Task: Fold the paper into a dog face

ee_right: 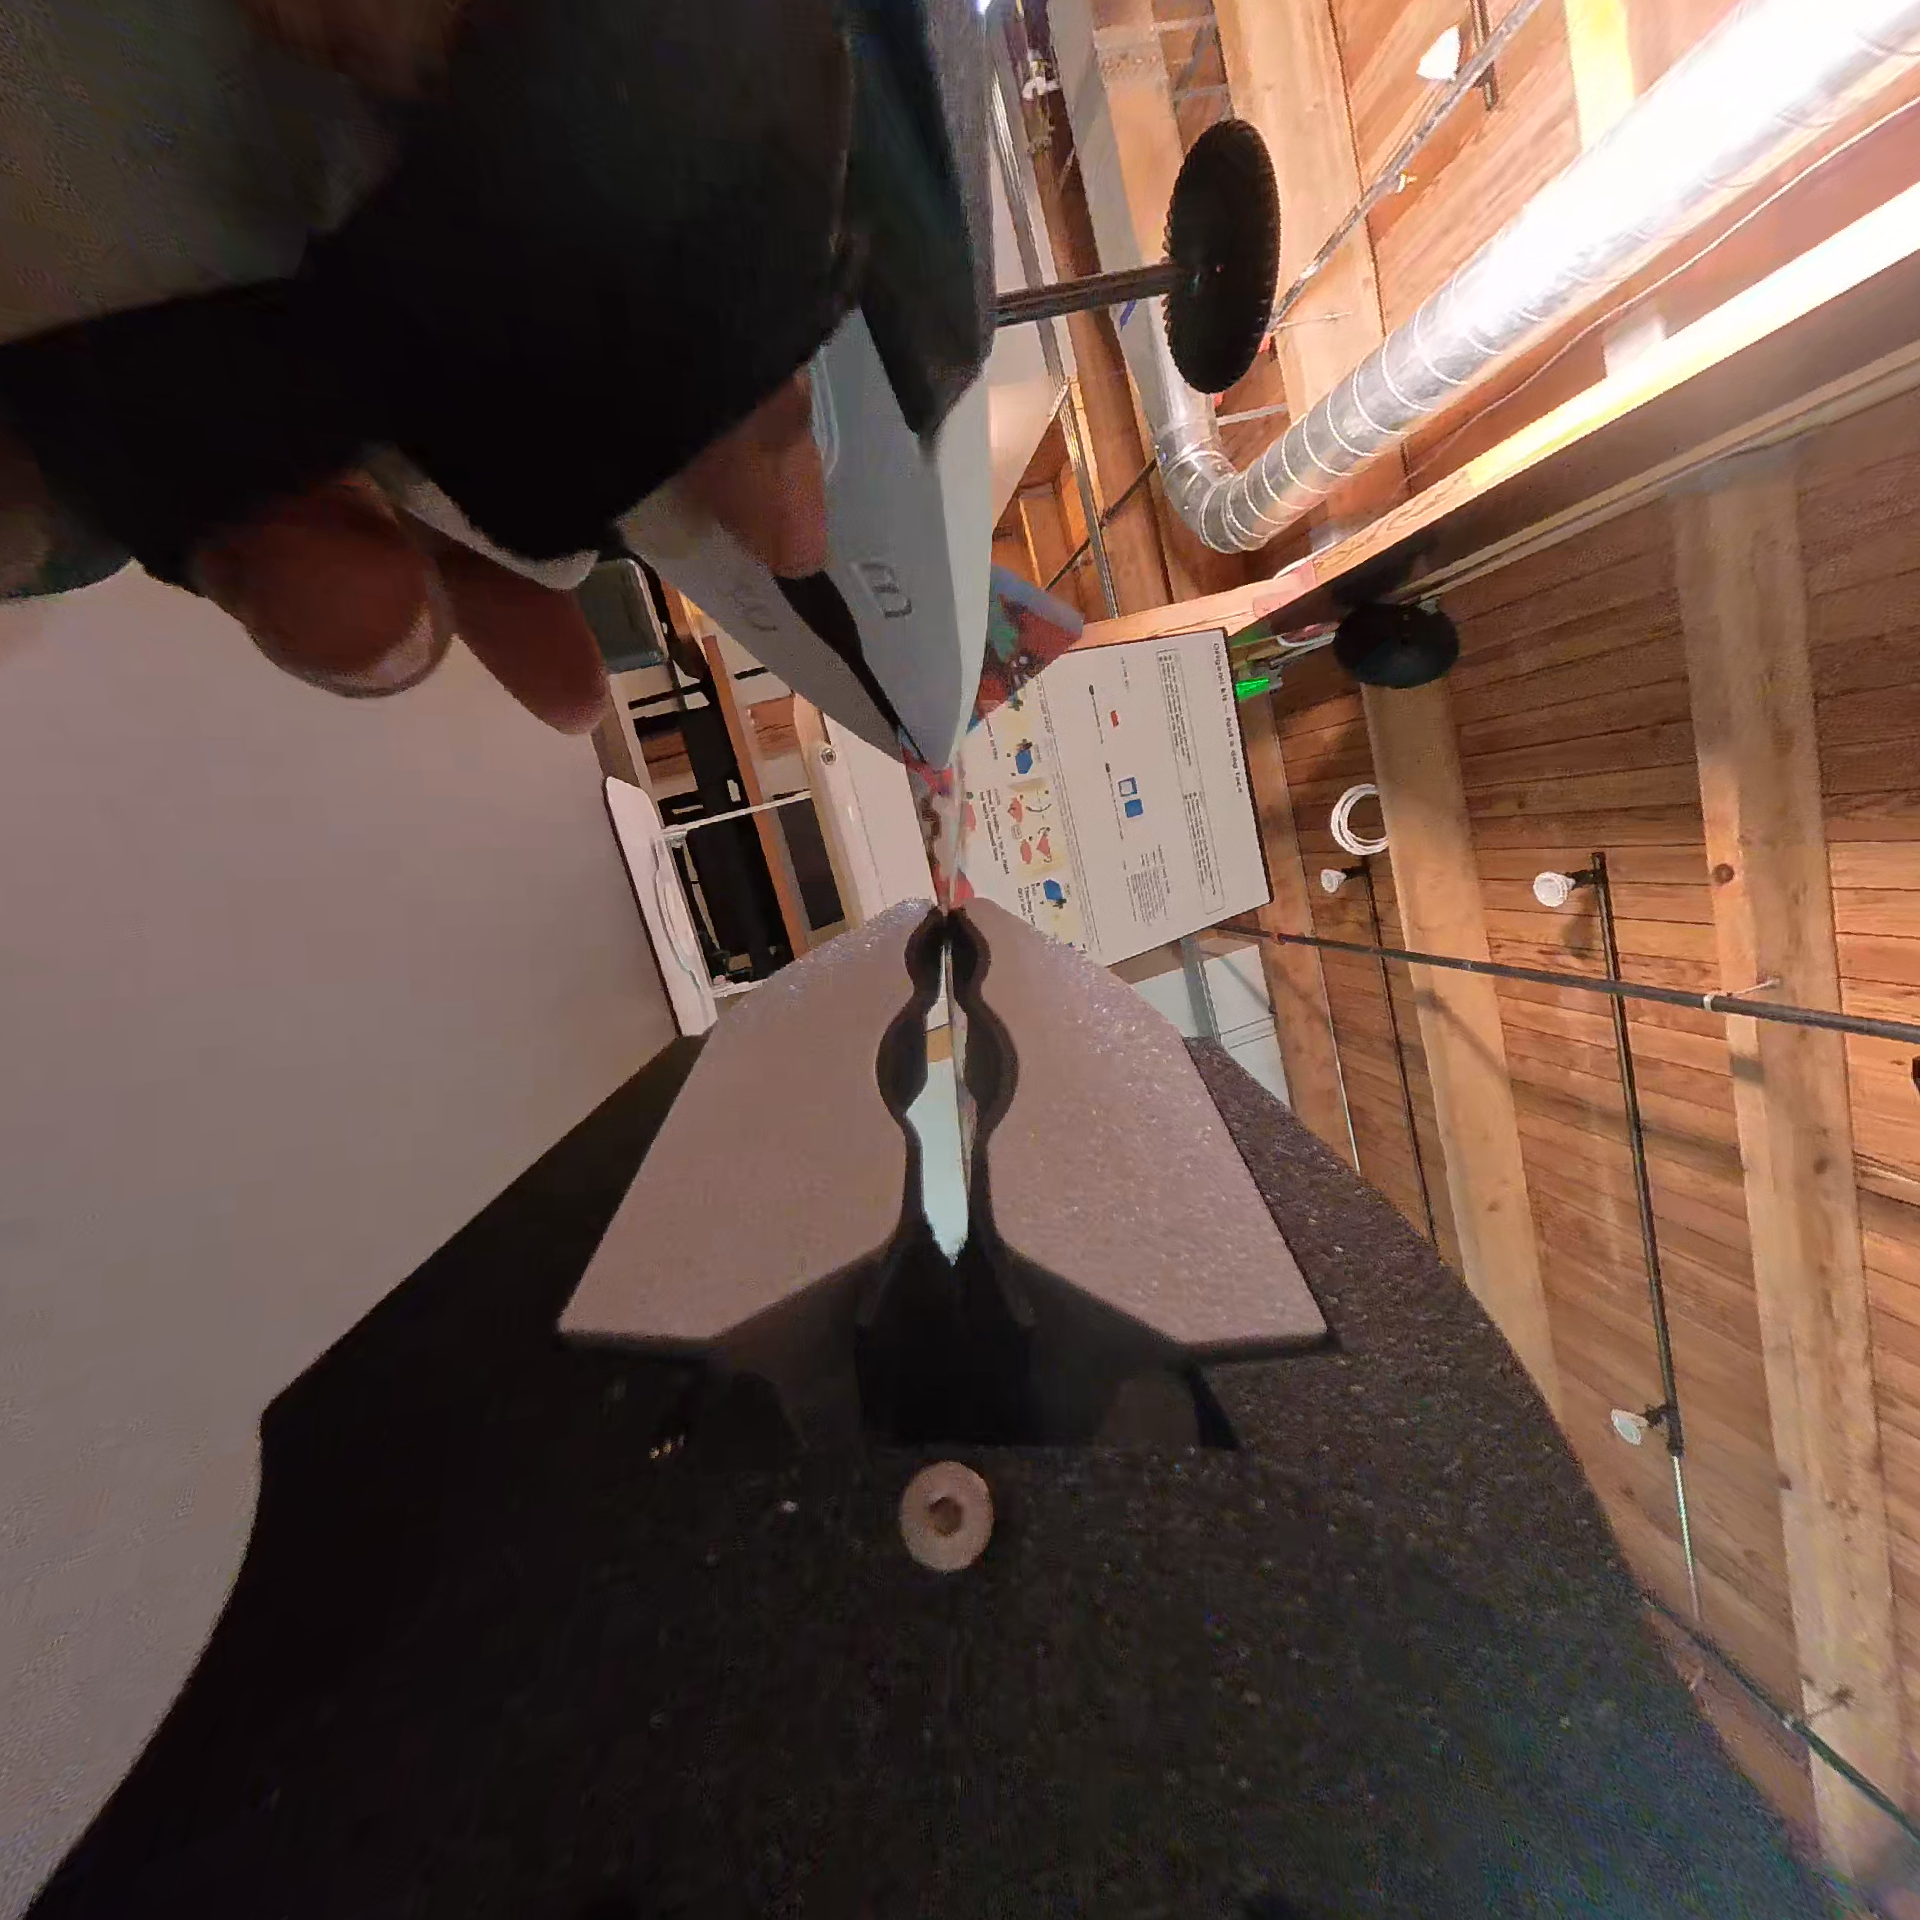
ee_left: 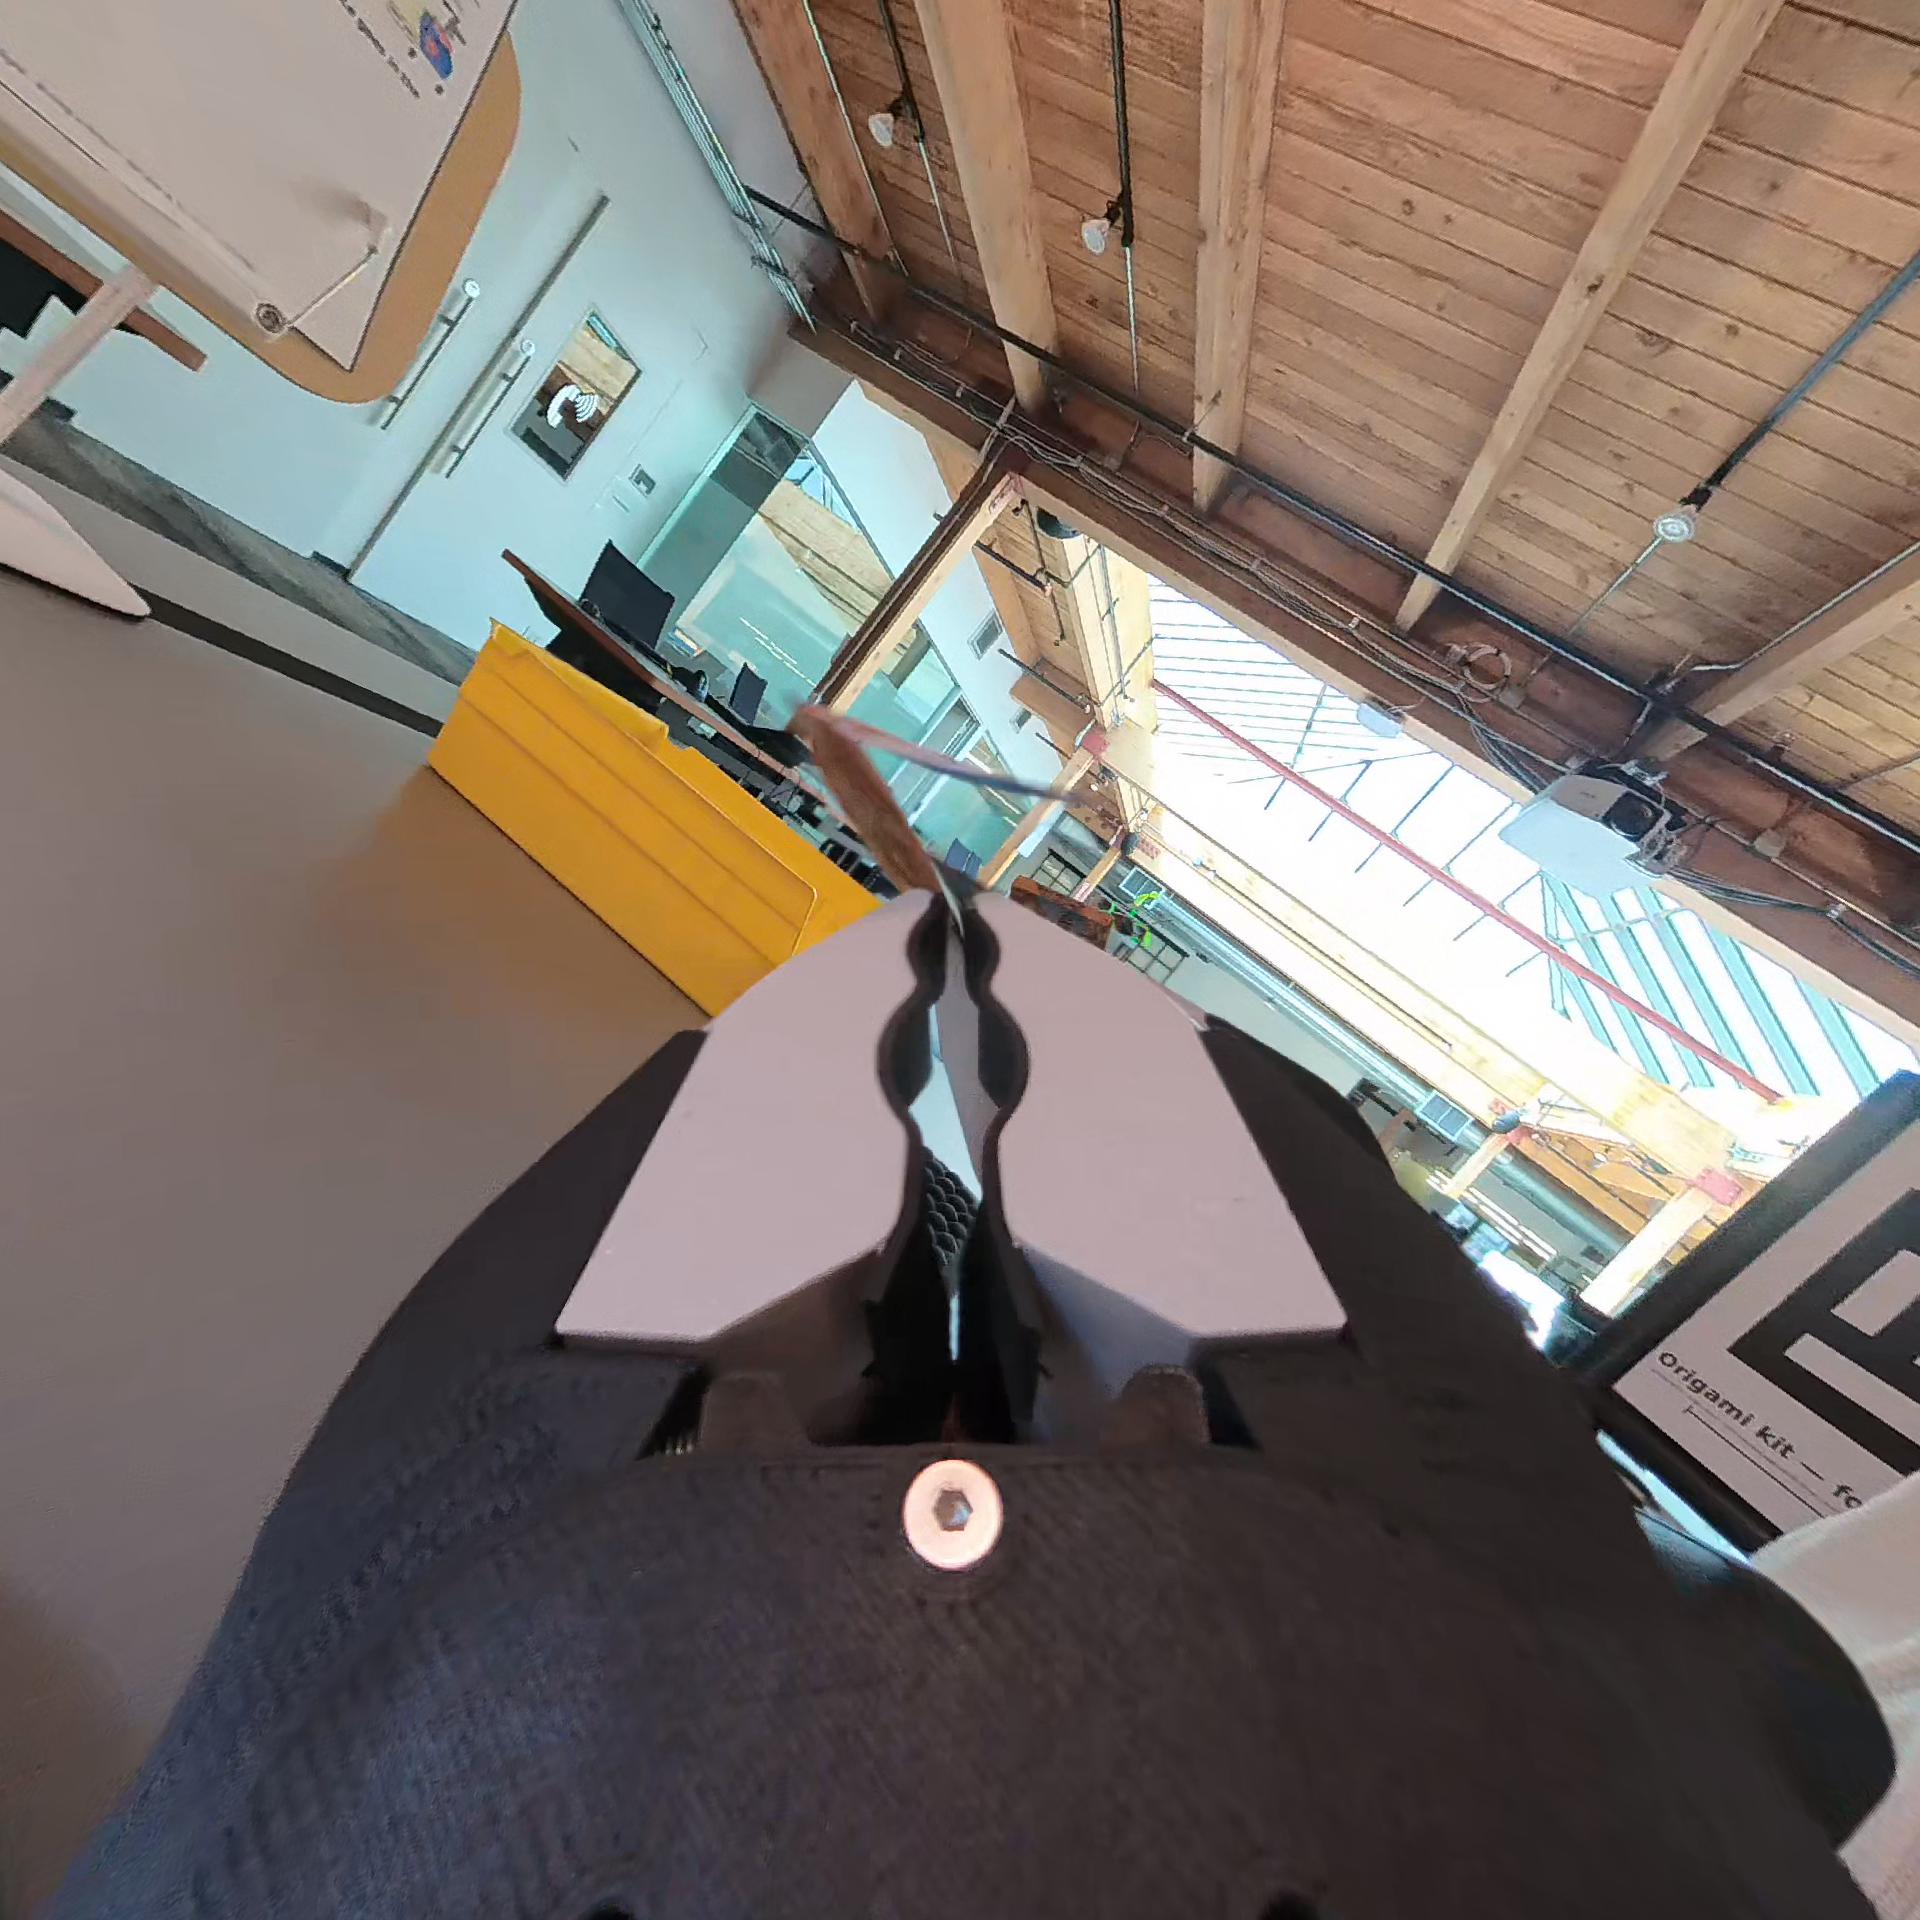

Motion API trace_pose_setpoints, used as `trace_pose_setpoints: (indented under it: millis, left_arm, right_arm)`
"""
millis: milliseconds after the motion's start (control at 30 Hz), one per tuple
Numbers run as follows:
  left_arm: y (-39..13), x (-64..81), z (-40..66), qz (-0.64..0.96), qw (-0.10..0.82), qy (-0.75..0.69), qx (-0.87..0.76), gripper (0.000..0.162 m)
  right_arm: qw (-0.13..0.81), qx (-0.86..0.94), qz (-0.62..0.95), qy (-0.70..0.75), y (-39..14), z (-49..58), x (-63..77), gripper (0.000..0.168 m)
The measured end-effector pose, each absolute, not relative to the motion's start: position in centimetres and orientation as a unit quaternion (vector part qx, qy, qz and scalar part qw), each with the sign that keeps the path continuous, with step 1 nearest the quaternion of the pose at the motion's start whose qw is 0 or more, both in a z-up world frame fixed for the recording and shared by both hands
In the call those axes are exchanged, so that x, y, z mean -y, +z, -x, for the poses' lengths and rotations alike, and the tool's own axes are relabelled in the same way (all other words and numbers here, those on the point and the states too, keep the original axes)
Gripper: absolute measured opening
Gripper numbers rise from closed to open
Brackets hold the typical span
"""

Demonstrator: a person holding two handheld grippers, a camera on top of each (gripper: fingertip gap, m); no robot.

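Nearest in the left wrist view, the left gripper [ee_left: 951,914] has its two grey fingers pressed together on the paper [ee_left: 868,800], which shows as a thin strip running down the gap between them and sticks out past the tips as a small folded flap, seen nearly edge-on. Just past the paper and to its left sits a yellow bin [ee_left: 623,800] on the grey table [ee_left: 208,935]; far beyond the paper are desks, glass walls and a wooden ceiling, so the gripper is tilted well up from the table.

In the right wrist view, the right gripper [ee_right: 948,912] is likewise clamped on the paper [ee_right: 940,831], whose patterned side shows just above its tips. Right above the paper, the other gripper comes down from the upper left and pinches the same sheet, with a person's hand [ee_right: 416,603] behind it. Beyond the paper stands a white instruction board [ee_right: 1143,800] against the wooden wall.

Both grippers seem to hold the sheet in the air, tips almost meeting, probably to pinch a crease between them. How far the dog face has come I cannot tell, as the sheet appears only edge-on.
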State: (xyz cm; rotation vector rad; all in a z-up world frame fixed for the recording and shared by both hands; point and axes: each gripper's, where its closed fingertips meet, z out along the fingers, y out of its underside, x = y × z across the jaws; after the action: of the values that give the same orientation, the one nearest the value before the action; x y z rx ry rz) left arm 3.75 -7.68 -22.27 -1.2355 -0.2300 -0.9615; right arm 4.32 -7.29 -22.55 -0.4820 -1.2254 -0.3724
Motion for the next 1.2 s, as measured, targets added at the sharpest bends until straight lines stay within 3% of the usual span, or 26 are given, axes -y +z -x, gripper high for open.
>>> trace_pose_setpoints:
  millis: [133,200,267,333,400,433,533,733,833,900,933,1100,1200]
  left_arm:
    - [-21.0,8.6,-3.0,0.497,0.719,-0.476,0.095,0.000]
    - [-19.9,9.4,-2.0,0.454,0.729,-0.505,0.086,0.000]
    - [-19.2,9.8,-1.1,0.433,0.730,-0.523,0.078,0.000]
    - [-18.3,10.1,-0.7,0.413,0.729,-0.541,0.066,0.000]
    - [-17.6,10.4,-0.5,0.397,0.730,-0.554,0.058,0.000]
    - [-17.4,10.4,-0.6,0.391,0.730,-0.558,0.055,0.000]
    - [-17.6,10.0,-1.1,0.390,0.722,-0.568,0.060,0.000]
    - [-18.9,8.9,-2.9,0.405,0.696,-0.589,0.067,0.000]
    - [-19.6,8.4,-4.2,0.429,0.691,-0.580,0.049,0.000]
    - [-19.9,8.2,-5.2,0.453,0.695,-0.558,0.022,0.000]
    - [-20.0,8.2,-5.7,0.465,0.701,-0.541,0.000,0.004]
    - [-22.1,6.8,-5.7,0.571,0.742,-0.329,-0.124,0.101]
    - [-23.5,5.8,-3.6,0.609,0.749,-0.201,-0.168,0.120]
  right_arm:
    - [0.792,0.563,0.209,-0.112,-22.2,-4.4,7.7,0.012]
    - [0.813,0.531,0.238,0.018,-21.1,-5.6,8.0,0.017]
    - [0.782,0.493,0.299,0.235,-20.3,-6.8,8.2,0.016]
    - [0.679,0.416,0.366,0.481,-19.5,-7.3,7.5,0.028]
    - [0.524,0.322,0.413,0.671,-19.3,-7.1,6.5,0.056]
    - [0.454,0.280,0.405,0.743,-19.1,-7.1,6.5,0.057]
    - [0.367,0.185,0.386,0.826,-19.2,-6.8,5.9,0.050]
    - [0.404,0.160,0.374,0.820,-19.1,-6.2,6.6,0.032]
    - [0.425,0.143,0.367,0.815,-19.0,-6.9,5.9,0.006]
    - [0.464,0.145,0.366,0.794,-19.0,-7.6,5.4,0.000]
    - [0.479,0.148,0.364,0.785,-18.8,-8.1,5.0,0.000]
    - [0.554,0.155,0.375,0.727,-16.7,-12.8,0.4,0.000]
    - [0.610,0.181,0.434,0.638,-15.7,-17.3,-4.5,0.000]
